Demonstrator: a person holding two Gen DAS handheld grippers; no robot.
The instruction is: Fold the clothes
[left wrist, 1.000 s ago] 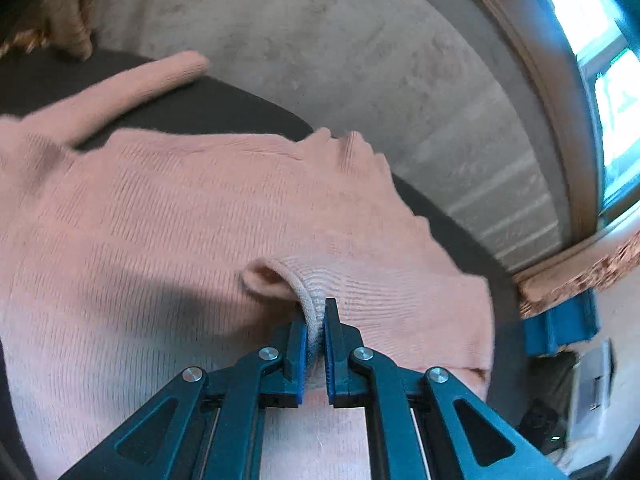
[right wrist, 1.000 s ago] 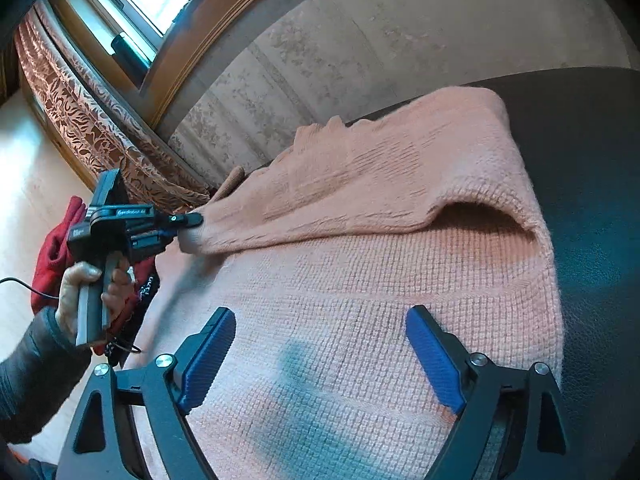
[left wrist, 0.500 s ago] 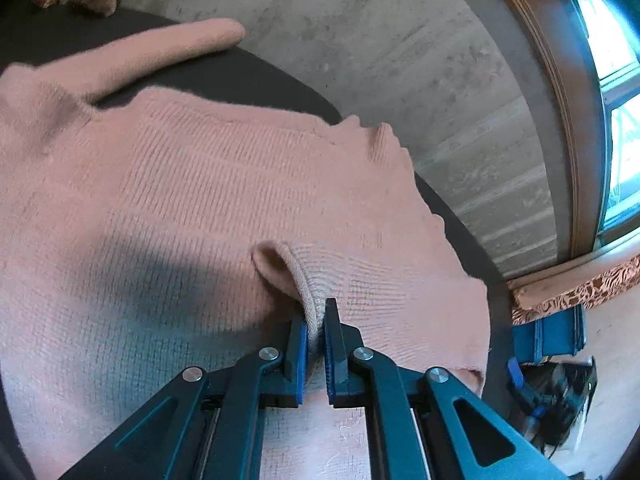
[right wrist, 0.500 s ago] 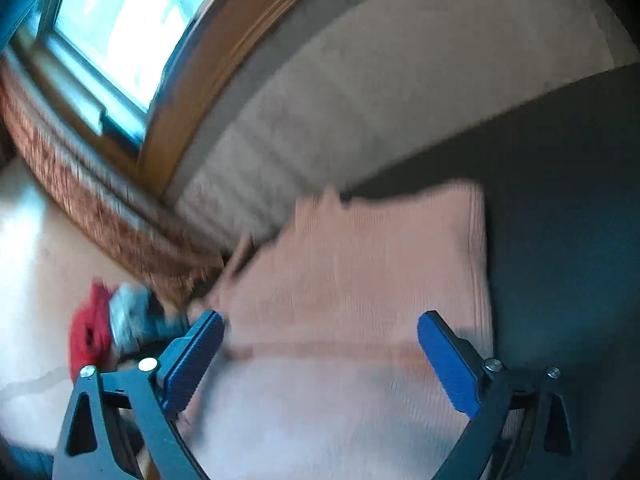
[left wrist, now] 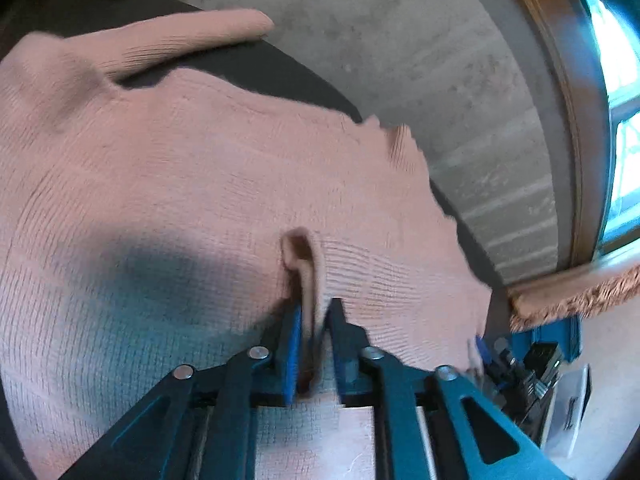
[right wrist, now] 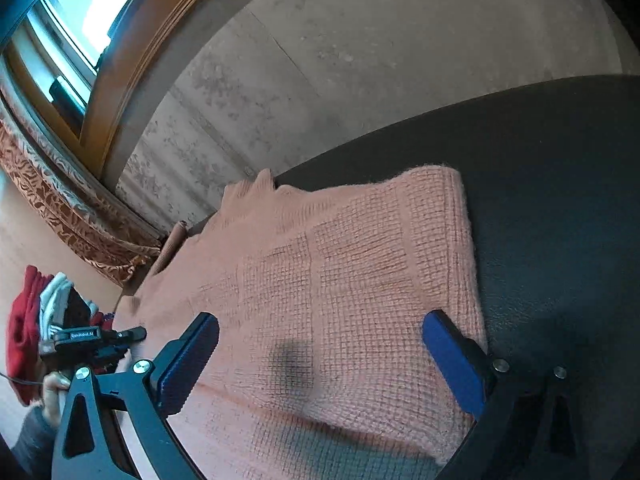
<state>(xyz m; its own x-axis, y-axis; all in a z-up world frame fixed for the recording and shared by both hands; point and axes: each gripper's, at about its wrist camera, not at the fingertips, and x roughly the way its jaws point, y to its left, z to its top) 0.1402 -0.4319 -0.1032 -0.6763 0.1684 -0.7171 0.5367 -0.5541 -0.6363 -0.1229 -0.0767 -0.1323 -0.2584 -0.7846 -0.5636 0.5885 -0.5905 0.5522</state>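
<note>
While left tool [left wrist: 312,322] pinches sweater [left wrist: 180,200], right tool [right wrist: 320,356] gapes.

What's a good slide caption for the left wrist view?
Left gripper pinches the pink sweater's cuff, sleeve folded across its body.

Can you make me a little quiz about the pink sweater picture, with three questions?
1. True or false: the left gripper pinches a cuff of the pink knitted sweater.
2. How do the right gripper's blue jaws stand: A) wide apart over the sweater, B) shut on a sleeve, C) holding a red cloth?
3. Fill in: the sweater lies on a ____ padded surface.

Key: 1 true, the sleeve's ribbed end sits between its blue pads. 2 A. 3 black.
</note>
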